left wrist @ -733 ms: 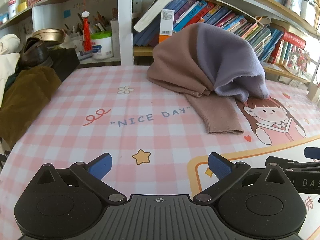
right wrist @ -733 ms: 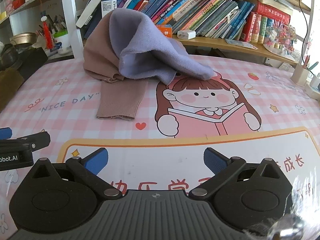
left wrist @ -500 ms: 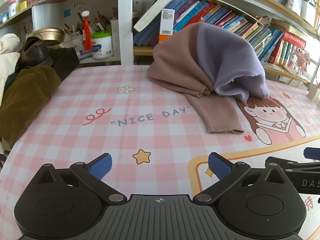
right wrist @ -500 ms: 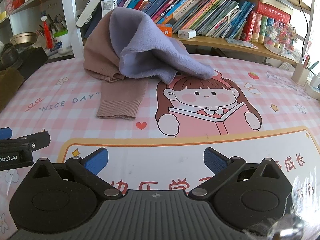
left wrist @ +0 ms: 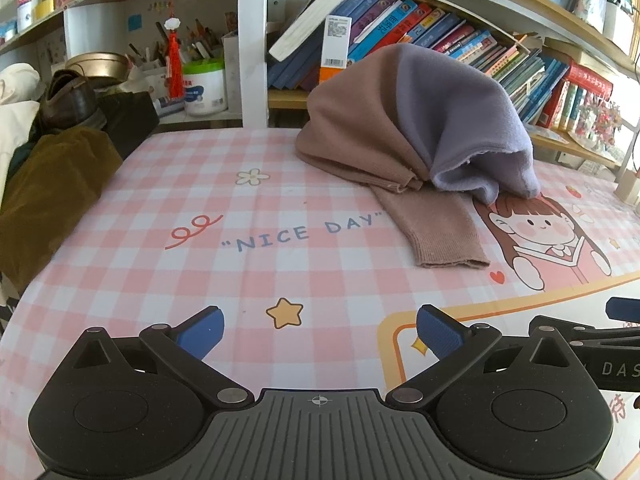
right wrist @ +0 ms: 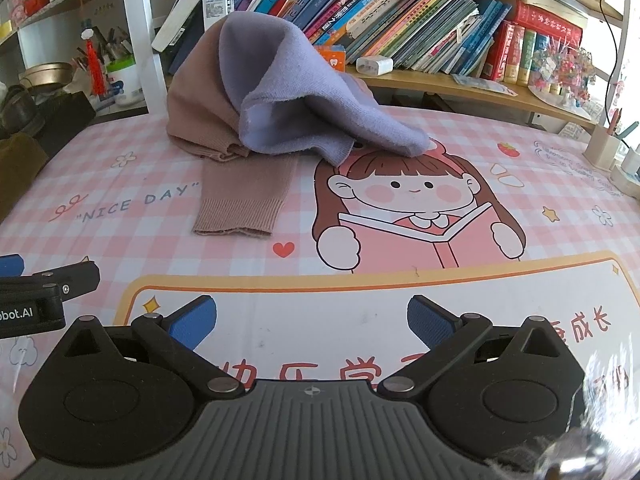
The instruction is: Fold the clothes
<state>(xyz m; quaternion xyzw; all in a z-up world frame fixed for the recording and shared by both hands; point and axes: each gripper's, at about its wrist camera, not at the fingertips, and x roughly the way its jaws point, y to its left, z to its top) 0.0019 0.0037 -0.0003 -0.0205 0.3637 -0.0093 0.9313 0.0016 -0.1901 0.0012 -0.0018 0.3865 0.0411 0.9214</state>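
Sweater (left wrist: 416, 128) heaped; grippers (left wrist: 318, 330) (right wrist: 312, 320) wide, empty.

Left gripper (left wrist: 318, 330): low and level, blue-padded fingers (left wrist: 202, 330) spread wide, nothing between them | Right gripper (right wrist: 312, 322): same level pose, fingers (right wrist: 430, 324) spread wide, nothing held | Position: side by side, each one's tip showing at the edge of the other's view

Brown-and-lavender sweater (left wrist: 416, 120) on pink-checked tablecloth (left wrist: 240, 272) (tongs' pads (left wrist: 202, 330) blue).
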